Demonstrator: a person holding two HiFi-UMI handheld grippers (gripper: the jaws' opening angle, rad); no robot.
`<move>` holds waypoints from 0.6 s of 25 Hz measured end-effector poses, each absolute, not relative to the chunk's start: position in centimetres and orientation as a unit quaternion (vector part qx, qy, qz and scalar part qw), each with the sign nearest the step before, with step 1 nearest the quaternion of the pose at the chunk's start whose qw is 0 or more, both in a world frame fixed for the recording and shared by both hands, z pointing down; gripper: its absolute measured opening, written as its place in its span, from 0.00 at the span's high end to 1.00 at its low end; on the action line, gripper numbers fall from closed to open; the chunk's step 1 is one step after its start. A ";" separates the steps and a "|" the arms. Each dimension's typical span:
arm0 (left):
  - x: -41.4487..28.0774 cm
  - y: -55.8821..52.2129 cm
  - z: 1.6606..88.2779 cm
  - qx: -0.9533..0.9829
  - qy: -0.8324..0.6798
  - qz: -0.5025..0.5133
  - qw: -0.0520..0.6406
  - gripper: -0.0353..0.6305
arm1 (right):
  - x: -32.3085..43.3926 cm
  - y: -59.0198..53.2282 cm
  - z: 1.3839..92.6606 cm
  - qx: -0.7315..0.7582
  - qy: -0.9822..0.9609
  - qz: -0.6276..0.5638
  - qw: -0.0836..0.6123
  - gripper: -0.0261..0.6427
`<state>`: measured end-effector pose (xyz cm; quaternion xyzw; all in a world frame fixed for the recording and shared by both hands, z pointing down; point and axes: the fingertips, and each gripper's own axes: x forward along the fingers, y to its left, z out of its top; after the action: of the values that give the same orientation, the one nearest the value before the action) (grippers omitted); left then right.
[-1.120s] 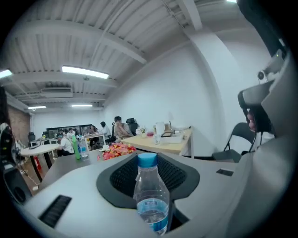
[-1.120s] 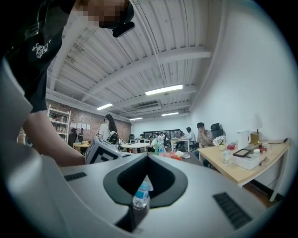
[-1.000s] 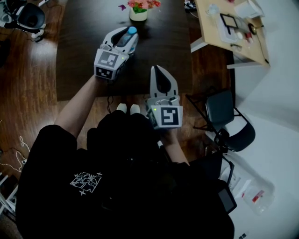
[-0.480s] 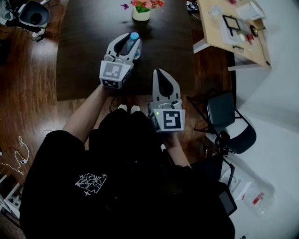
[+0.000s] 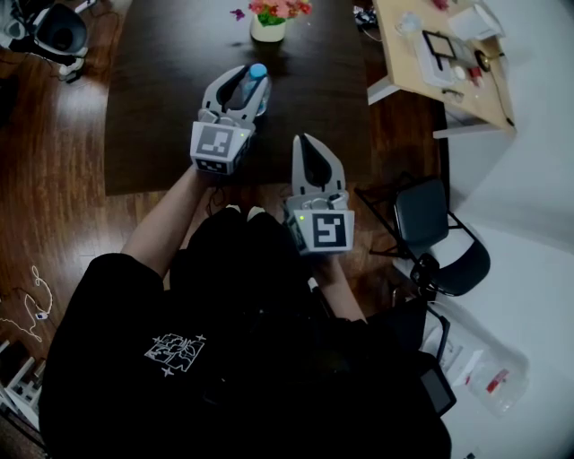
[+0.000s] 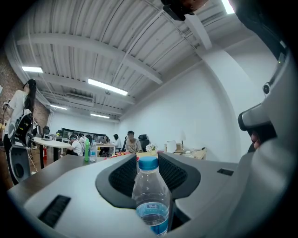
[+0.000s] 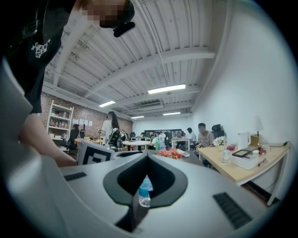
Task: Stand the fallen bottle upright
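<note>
A clear water bottle (image 5: 256, 82) with a blue cap stands upright on the dark table (image 5: 161, 90). It sits between the jaws of my left gripper (image 5: 247, 81), which points level. In the left gripper view the bottle (image 6: 150, 200) fills the gap, and both pads seem to touch its sides while the jaws are opening. My right gripper (image 5: 303, 139) is shut and empty near the table's front edge, just right of the left one. In the right gripper view the bottle (image 7: 145, 191) shows through the loop of the right gripper (image 7: 148, 155).
A pot of flowers (image 5: 268, 22) stands at the table's far edge behind the bottle. A light wooden desk (image 5: 439, 54) with small items is at the right. A dark office chair (image 5: 430, 224) stands close by my right side. People sit at desks far off.
My left gripper has shifted a little to the right and nearer with the bottle between its jaws. The right gripper has stayed where it was.
</note>
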<state>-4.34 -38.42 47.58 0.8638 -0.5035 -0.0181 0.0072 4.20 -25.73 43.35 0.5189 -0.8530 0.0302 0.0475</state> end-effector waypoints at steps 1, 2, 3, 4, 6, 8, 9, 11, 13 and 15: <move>-4.4 -38.4 47.3 0.863 -0.505 -0.019 0.003 0.73 | 4.2 -25.7 43.3 0.519 -0.853 0.029 0.048 0.93; -4.5 -38.3 47.1 0.862 -0.507 -0.020 0.001 0.73 | 4.2 -25.7 43.1 0.519 -0.853 0.028 0.047 0.93; -4.6 -38.0 46.9 0.861 -0.509 -0.020 0.002 0.73 | 4.2 -25.7 43.0 0.519 -0.853 0.028 0.046 0.93; -4.6 -37.7 46.6 0.860 -0.511 -0.018 0.003 0.73 | 4.2 -25.6 42.8 0.518 -0.854 0.030 0.045 0.93; -4.9 -36.9 45.9 0.856 -0.516 -0.016 0.003 0.73 | 4.0 -25.6 42.4 0.516 -0.855 0.034 0.043 0.93; -5.4 -36.2 44.6 0.850 -0.525 -0.024 -0.002 0.73 | 4.0 -25.6 41.9 0.515 -0.856 0.034 0.041 0.93; -5.6 -35.8 43.8 0.847 -0.530 -0.031 -0.006 0.73 | 3.9 -25.6 41.6 0.514 -0.856 0.032 0.038 0.93; -5.9 -34.3 41.8 0.842 -0.537 -0.041 -0.020 0.73 | 3.6 -25.4 40.9 0.512 -0.858 0.032 0.030 0.93; -5.8 -32.4 39.9 0.840 -0.540 -0.042 -0.039 0.77 | 3.4 -25.0 39.8 0.510 -0.859 0.031 0.020 0.93; -5.5 -30.4 38.1 0.837 -0.544 -0.045 -0.051 0.77 | 3.3 -24.7 38.8 0.510 -0.859 0.025 0.013 0.93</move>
<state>-5.46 -30.41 38.12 0.8366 -0.5436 -0.0446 -0.0513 3.26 -24.70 38.79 0.5104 -0.8595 0.0253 0.0131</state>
